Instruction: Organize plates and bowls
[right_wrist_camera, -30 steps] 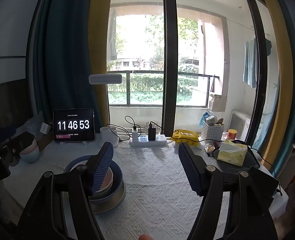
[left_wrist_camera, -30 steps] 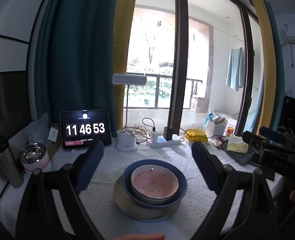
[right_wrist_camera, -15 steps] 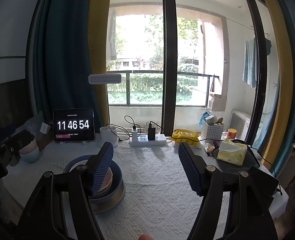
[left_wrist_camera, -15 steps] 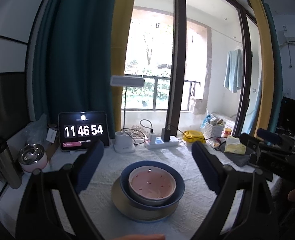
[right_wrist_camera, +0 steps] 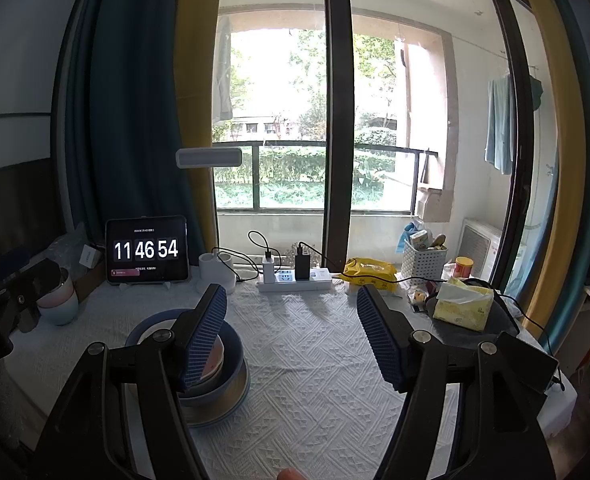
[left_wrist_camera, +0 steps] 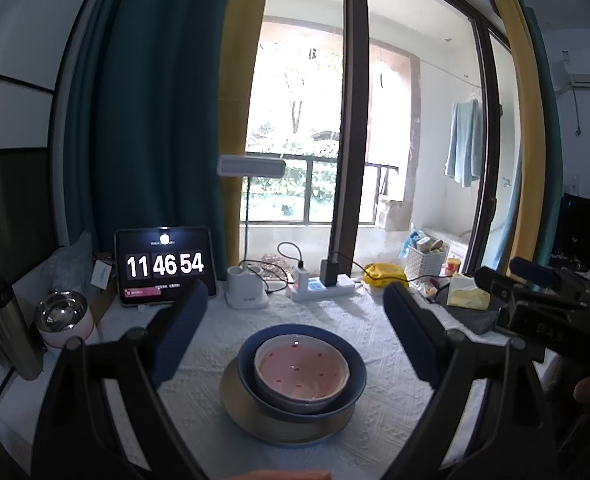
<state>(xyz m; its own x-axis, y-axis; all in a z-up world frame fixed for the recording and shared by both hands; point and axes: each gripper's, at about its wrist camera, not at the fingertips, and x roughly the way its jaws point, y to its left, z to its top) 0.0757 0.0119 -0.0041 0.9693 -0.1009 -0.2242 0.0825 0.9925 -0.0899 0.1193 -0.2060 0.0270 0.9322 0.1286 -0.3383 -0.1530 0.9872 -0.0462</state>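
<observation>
A white bowl with a pink speckled inside (left_wrist_camera: 301, 368) sits nested in a dark blue bowl (left_wrist_camera: 351, 372), which rests on a pale plate (left_wrist_camera: 251, 420) on the white tablecloth. My left gripper (left_wrist_camera: 295, 292) hovers just in front of this stack, open, its blue pads wide on either side and touching nothing. In the right wrist view the same blue bowl (right_wrist_camera: 233, 364) and plate (right_wrist_camera: 235, 400) lie low on the left, partly hidden behind one finger. My right gripper (right_wrist_camera: 291, 294) stands open over bare cloth to the right of the stack.
Along the back stand a tablet clock (left_wrist_camera: 163, 266), a lamp base (left_wrist_camera: 247, 292), a power strip (left_wrist_camera: 323, 284) with cables and a yellow packet (left_wrist_camera: 387, 272). At left are a steel bowl (left_wrist_camera: 63, 314) and a flask (left_wrist_camera: 3, 320). A tissue pack (right_wrist_camera: 463, 308) lies at right.
Only the clock has ticked on by a second. Both grippers and the stacked dishes stay where they were.
</observation>
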